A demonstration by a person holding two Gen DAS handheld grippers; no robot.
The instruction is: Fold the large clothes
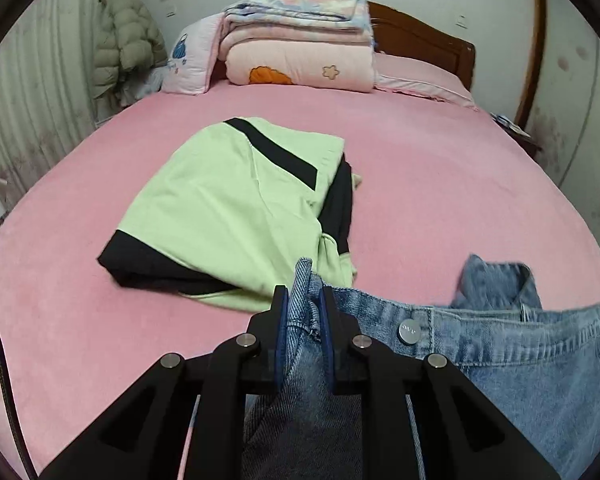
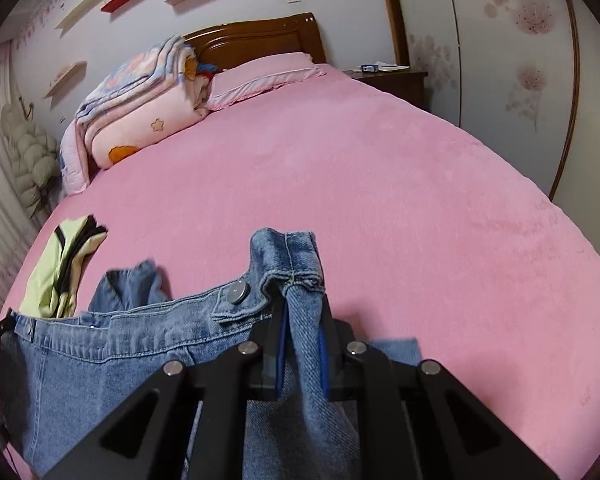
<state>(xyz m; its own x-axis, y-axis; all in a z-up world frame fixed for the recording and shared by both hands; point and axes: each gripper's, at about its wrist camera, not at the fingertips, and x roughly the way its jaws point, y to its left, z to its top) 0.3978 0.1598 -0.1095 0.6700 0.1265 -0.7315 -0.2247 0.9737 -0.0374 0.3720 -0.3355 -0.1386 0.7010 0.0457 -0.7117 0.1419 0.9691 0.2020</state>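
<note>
Left tongs: I have them pinched narrow on the waistband of the jeans at one end, denim bunched between the blue pads. Right tongs: likewise clamped on the waistband's other end, a fold of denim standing up above the tips. The waistband hangs stretched between my two grips, sagging a little in the middle, with its metal button facing the cameras. The rest of the jeans drops below the tongs, out of view.

Beyond the left grip, a folded green-and-black garment lies flat on the pink bed, near the jeans; whether they touch I cannot tell. Toward the wooden headboard, a stack of folded quilts sits beside a pink pillow. A pale puffer coat hangs at the left wall.
</note>
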